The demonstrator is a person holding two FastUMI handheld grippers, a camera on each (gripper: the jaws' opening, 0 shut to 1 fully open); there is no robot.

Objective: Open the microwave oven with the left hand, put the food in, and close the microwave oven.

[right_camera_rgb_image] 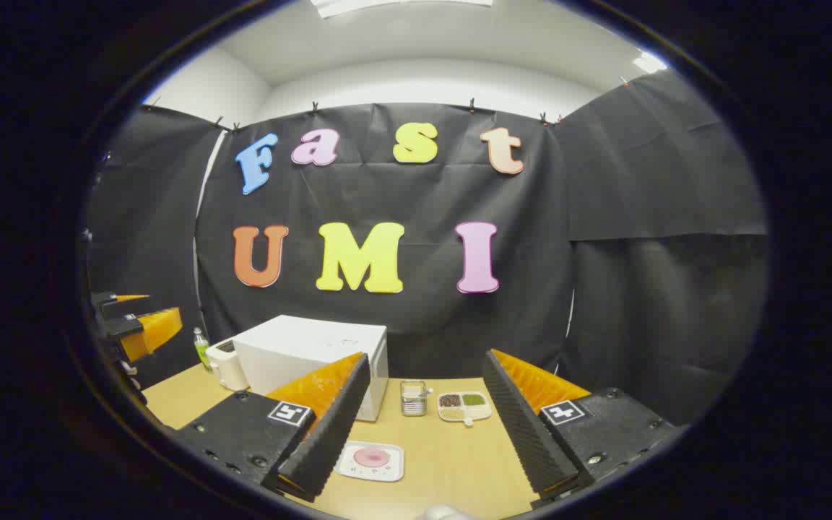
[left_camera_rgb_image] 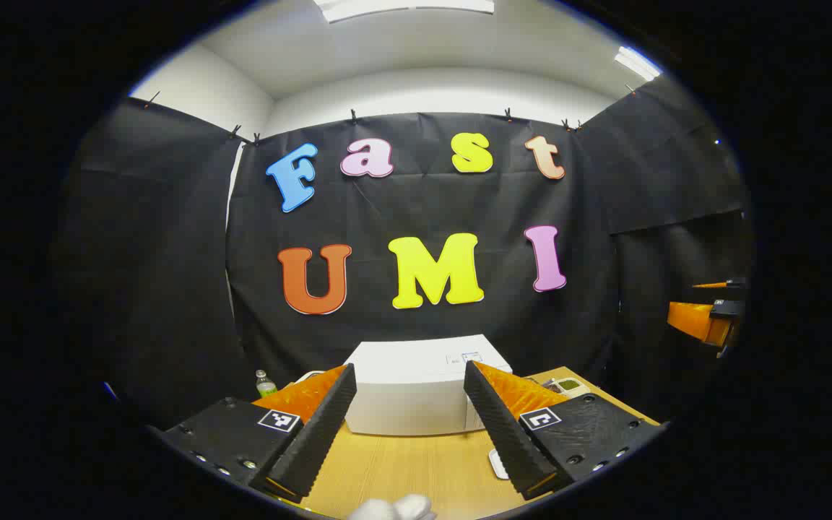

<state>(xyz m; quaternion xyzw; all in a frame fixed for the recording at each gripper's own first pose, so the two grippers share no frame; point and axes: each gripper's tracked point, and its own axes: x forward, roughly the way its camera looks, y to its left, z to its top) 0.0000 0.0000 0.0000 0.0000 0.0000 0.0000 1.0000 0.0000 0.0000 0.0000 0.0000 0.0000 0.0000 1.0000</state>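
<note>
Microwave oven point(left_camera_rgb_image: 416, 393): it sat shut on the wooden table point(left_camera_rgb_image: 416, 469), dead ahead of your left gripper point(left_camera_rgb_image: 410, 426) and framed between its two fingers, well apart from them.
Left gripper fingers: you held them wide apart, clamped on nothing.
Right gripper point(right_camera_rgb_image: 423, 426): its fingers were spread too, empty; from it the oven lay ahead and off to the left.
Food: the pink item on the white plate point(right_camera_rgb_image: 371, 460) lay near your right gripper, in front of the oven.
Nearer hand: your left lined up squarely with the oven's front, so I judged it better placed for the door.
Long axis: the oven ran crosswise to your left fingers.
</note>
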